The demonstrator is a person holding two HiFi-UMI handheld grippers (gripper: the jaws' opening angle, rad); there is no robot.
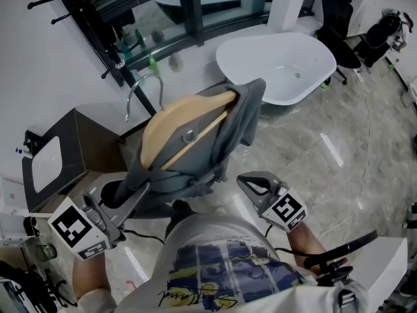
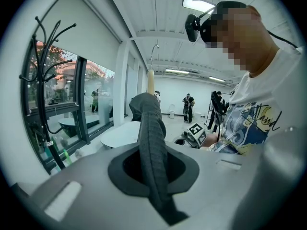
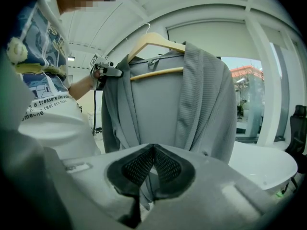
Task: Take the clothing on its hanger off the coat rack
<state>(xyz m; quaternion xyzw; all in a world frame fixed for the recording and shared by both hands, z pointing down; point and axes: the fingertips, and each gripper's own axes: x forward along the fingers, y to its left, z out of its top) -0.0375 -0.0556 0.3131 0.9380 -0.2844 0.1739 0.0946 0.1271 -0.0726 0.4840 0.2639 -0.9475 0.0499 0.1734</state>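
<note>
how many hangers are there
1: a wooden hanger inside the cardigan, away from the rack. No other shows on the rack, though part of it is out of frame.

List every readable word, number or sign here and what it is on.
"a treasure like": T-shirt, small print, right gripper view.
"art that": line below; rest cut off.
Cursive on the T-shirt front: unreadable.
Left cube, right cube: square markers, no words.
</note>
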